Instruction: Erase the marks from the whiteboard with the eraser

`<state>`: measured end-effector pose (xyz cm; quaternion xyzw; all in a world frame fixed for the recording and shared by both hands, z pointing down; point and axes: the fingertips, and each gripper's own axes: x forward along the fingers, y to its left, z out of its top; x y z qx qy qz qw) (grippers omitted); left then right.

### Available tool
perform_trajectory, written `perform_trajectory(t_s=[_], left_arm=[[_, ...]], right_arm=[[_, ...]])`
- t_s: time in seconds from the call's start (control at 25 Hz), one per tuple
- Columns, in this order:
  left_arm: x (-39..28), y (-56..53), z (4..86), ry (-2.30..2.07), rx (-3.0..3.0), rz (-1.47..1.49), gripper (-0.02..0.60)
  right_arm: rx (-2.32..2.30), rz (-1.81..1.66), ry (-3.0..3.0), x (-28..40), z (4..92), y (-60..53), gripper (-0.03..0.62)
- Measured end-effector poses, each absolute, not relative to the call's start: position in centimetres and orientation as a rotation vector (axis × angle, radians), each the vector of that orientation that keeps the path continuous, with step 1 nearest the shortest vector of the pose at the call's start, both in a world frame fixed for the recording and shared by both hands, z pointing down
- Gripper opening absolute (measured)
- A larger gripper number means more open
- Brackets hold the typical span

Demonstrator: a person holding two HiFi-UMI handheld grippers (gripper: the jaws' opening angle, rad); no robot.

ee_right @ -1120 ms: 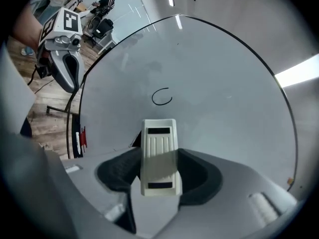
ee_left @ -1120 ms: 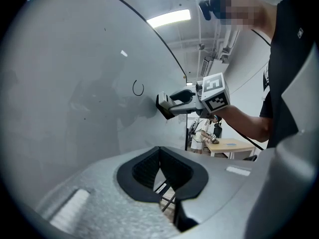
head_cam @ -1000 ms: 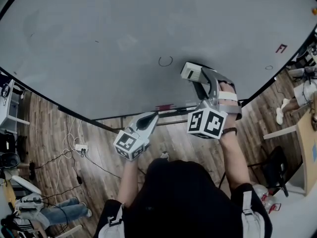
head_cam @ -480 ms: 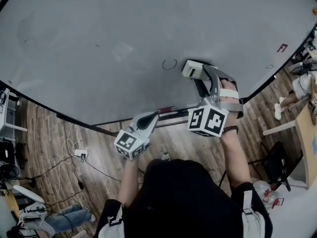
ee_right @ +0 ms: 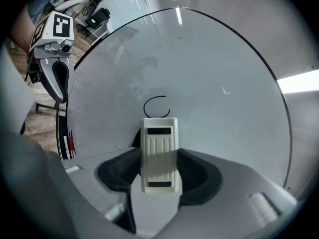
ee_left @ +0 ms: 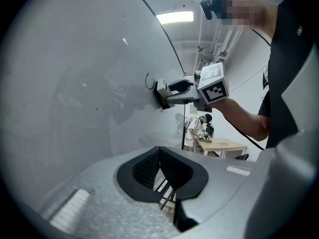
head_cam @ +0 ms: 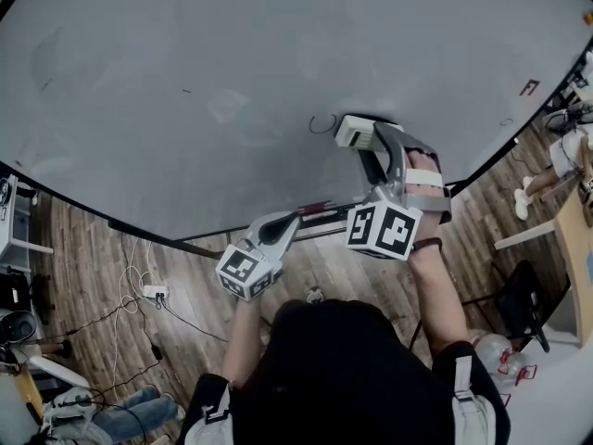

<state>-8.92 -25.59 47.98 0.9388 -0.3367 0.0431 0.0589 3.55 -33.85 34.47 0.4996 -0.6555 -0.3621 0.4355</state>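
- Right gripper [ee_right: 158,164] pinches the white eraser [ee_right: 158,136], flat against the whiteboard [ee_right: 224,59].
- Curved black mark [ee_right: 156,105] sits just above it.
- Left gripper [ee_left: 159,152]: jaws together, empty.

Even, diffuse indoor light, moderately bright. In the left gripper view a ceiling strip light [ee_left: 174,17] is blown out white. In the right gripper view 2 more strips [ee_right: 297,80] glare at the top and right edges. The whiteboard [head_cam: 278,63] reads flat grey with pale smeared reflections. The eraser [ee_right: 158,153] throws a narrow dark shadow to its left. Fisheye distortion bends the board's edge into an arc. Both gripper views darken to black at the corners, and their nearest foreground is soft.
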Motion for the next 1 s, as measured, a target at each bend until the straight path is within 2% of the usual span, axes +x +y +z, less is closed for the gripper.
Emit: perform_trajectory(t_s=[1.0], left_arm=[[-12.4,-26.4,48.8,-1.020,2.834,0.123,0.011]], right_arm=[[1.209,-0.998,-1.648,-3.7,33.5,-33.0,0.232]])
